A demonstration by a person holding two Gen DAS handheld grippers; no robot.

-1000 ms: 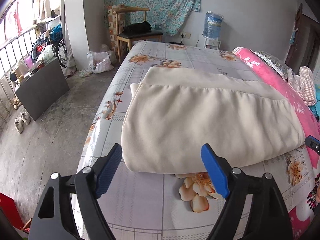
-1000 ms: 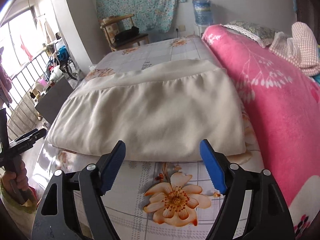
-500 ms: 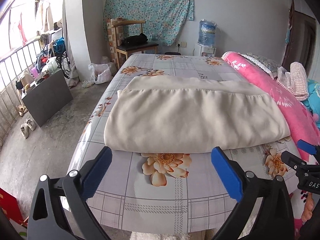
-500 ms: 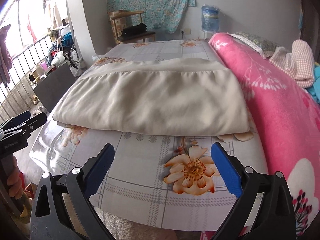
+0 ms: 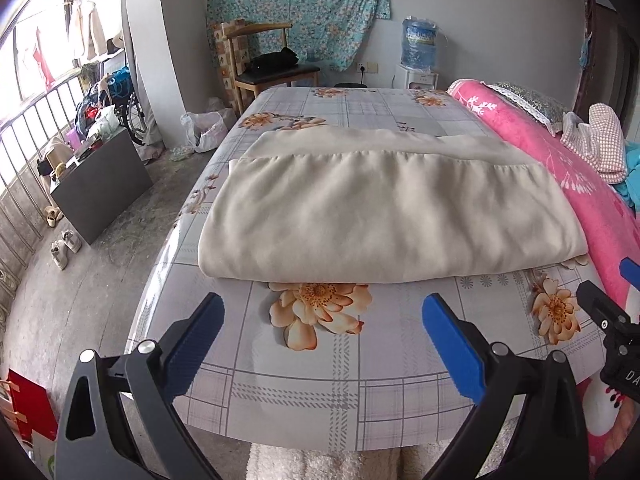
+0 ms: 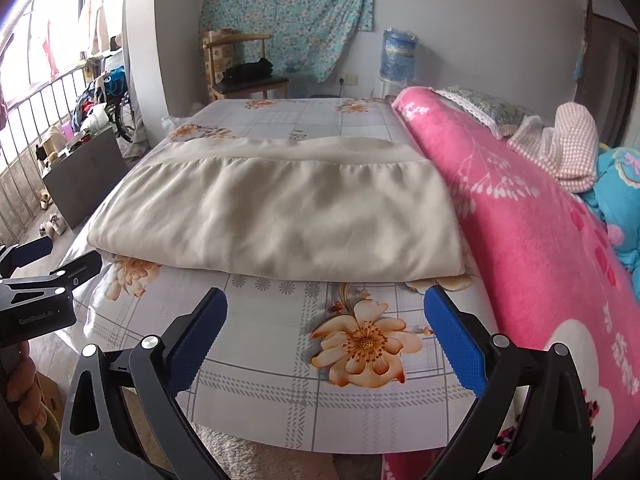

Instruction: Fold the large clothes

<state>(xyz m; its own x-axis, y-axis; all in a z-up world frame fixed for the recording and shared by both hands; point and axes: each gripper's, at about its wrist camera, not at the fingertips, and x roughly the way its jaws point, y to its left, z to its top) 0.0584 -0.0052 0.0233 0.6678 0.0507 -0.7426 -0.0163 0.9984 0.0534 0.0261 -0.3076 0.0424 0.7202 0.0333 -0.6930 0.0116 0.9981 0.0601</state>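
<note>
A large cream cloth (image 5: 384, 208) lies folded flat on the floral bed sheet (image 5: 320, 376), its folded edge nearest me. It also shows in the right wrist view (image 6: 280, 216). My left gripper (image 5: 320, 316) is open and empty, held back from the cloth's near left edge. My right gripper (image 6: 326, 312) is open and empty, held back from the near right edge. The left gripper also shows at the left of the right wrist view (image 6: 44, 276).
A pink blanket (image 5: 560, 168) runs along the bed's right side, with checked cloth (image 6: 568, 144) on top. A wooden chair (image 5: 264, 64) and a water bottle (image 5: 418, 46) stand beyond the bed. A dark board (image 5: 100, 188) and shoes (image 5: 64, 244) are on the floor at left.
Both grippers have drawn back from the folded cloth toward the foot of the bed and risen. The cloth lies still. Both stay open.
</note>
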